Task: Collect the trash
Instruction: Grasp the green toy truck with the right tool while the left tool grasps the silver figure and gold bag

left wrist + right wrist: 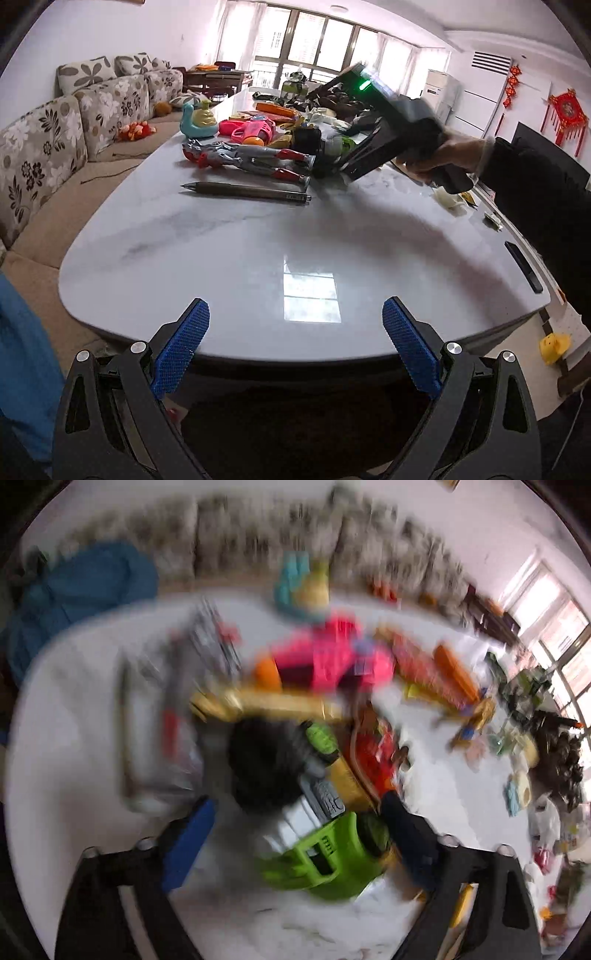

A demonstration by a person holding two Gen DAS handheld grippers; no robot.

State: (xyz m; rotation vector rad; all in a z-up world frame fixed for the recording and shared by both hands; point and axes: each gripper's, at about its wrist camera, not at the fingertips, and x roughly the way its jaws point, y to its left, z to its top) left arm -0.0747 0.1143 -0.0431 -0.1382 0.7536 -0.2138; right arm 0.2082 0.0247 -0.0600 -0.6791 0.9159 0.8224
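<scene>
My left gripper (295, 332) hangs open over the near edge of the white marble table (258, 236), with nothing between its blue pads. A gloved hand (443, 155) holds my right gripper (334, 170) tilted down into the toy pile at the table's middle. The right wrist view is badly blurred. There my right gripper (295, 838) stands open above a lime-green toy (325, 853) and a black object (266, 764), with bare table showing beside the left pad. Something red and crumpled (376, 757) lies just beyond. Pale crumpled scraps (452, 199) lie near the table's right edge.
A pen (245, 191), a silver-and-red figure (243, 158), a pink toy gun (251, 129) and a teal toy (197, 122) lie mid-table. A black slab (524, 266) sits by the right edge. A floral sofa (74, 122) runs along the left. A yellow duck (554, 347) is on the floor.
</scene>
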